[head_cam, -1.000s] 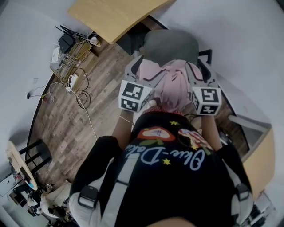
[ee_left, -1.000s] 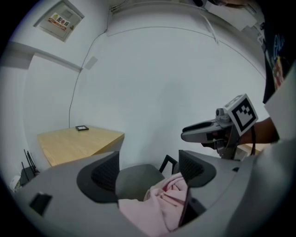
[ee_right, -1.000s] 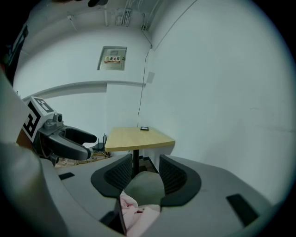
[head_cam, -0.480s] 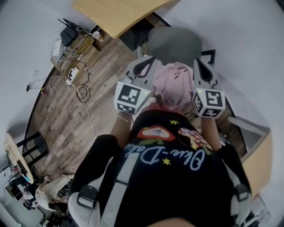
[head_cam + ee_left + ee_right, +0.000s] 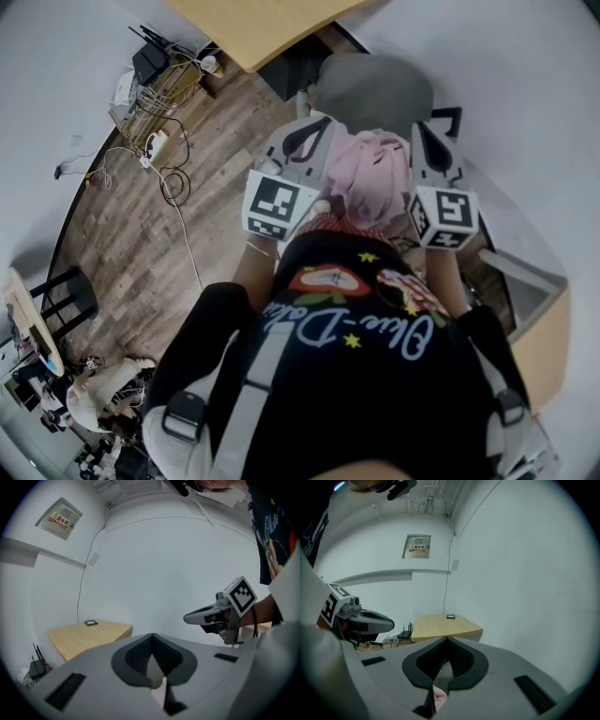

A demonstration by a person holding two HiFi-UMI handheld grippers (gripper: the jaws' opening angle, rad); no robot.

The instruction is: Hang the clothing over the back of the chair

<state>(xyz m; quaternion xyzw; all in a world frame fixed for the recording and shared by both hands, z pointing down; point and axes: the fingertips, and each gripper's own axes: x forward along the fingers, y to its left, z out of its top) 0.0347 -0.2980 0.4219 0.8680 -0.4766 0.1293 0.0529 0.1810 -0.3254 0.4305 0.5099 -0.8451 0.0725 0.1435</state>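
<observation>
The left claw (image 5: pixel 307 133) and right claw (image 5: pixel 424 141) are each shut tight on an edge of the pink clothing (image 5: pixel 370 173), holding it bunched between them at upper centre, just short of the grey chair (image 5: pixel 375 89), seemingly ready to drape over its back.

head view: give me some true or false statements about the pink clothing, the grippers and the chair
The left gripper is shut on the pink clothing. True.
The right gripper is open and empty. False: it is shut on the pink clothing too.
A wooden desk stands beyond the chair. True.
The chair is red. False: it is grey.
</observation>
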